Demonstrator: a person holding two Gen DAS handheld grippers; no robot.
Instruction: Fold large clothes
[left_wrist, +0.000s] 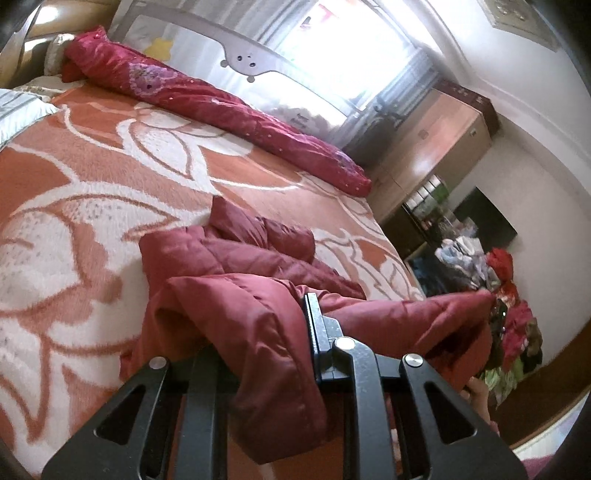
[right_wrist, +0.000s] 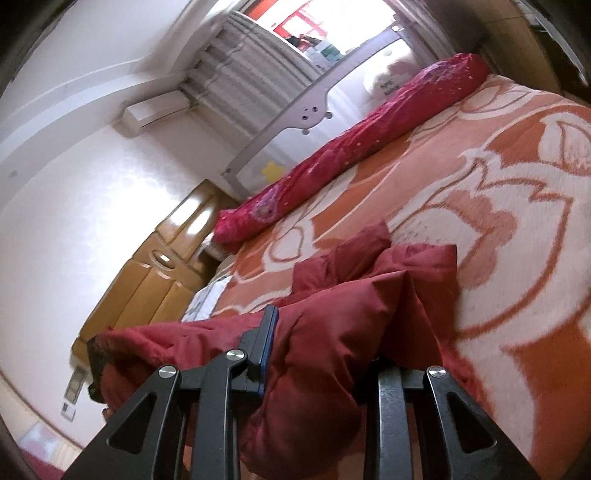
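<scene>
A dark red padded jacket (left_wrist: 236, 266) lies bunched on the orange and white flowered bedspread (left_wrist: 74, 177). My left gripper (left_wrist: 295, 332) is shut on a thick fold of the jacket; only its right finger (left_wrist: 314, 325) shows, the cloth covers the other. The jacket's edge stretches rightward toward the other hand. In the right wrist view the same jacket (right_wrist: 369, 295) drapes over my right gripper (right_wrist: 291, 343), which is shut on it; the left finger (right_wrist: 267, 332) shows, the other is buried in cloth.
A long rolled crimson quilt (left_wrist: 221, 107) lies along the far side of the bed beside a grey bed rail (left_wrist: 243, 62). Wooden cabinets (left_wrist: 428, 147) stand past the bed, with a pile of clothes (left_wrist: 509, 302) on the floor. Wooden headboard cabinets (right_wrist: 159, 273) stand by the white wall.
</scene>
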